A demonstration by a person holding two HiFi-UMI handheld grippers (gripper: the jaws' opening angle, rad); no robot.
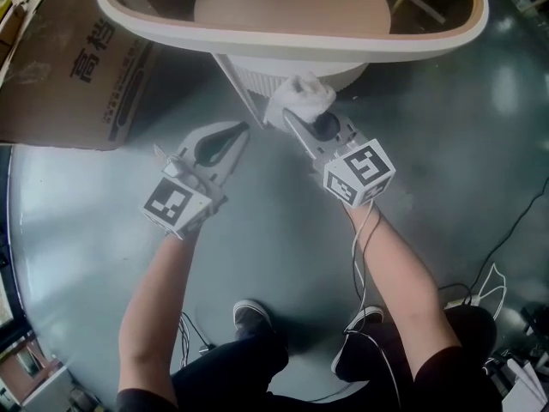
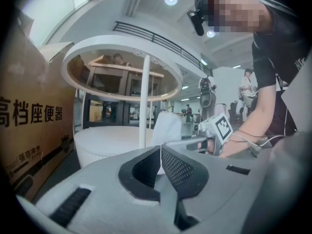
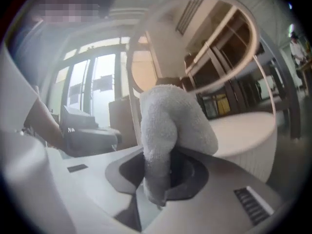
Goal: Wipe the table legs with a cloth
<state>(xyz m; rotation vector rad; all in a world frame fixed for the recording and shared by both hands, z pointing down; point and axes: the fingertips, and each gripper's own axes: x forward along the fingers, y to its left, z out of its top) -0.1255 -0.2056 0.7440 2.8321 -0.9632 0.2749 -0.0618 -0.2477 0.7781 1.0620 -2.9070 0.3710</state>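
Right tongs (image 3: 157,179) pinch cloth (image 3: 170,126), seemingly against table leg (image 1: 239,85).

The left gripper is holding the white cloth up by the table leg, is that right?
Not the left. The right gripper holds the cloth, as the right gripper view shows; the left gripper is shut on nothing. The cloth is indeed by the table leg.

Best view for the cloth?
Right gripper view: cloth fills the centre, pinched in the jaws. Head view shows it small, by the leg. Left gripper view: a white lump beside the leg.
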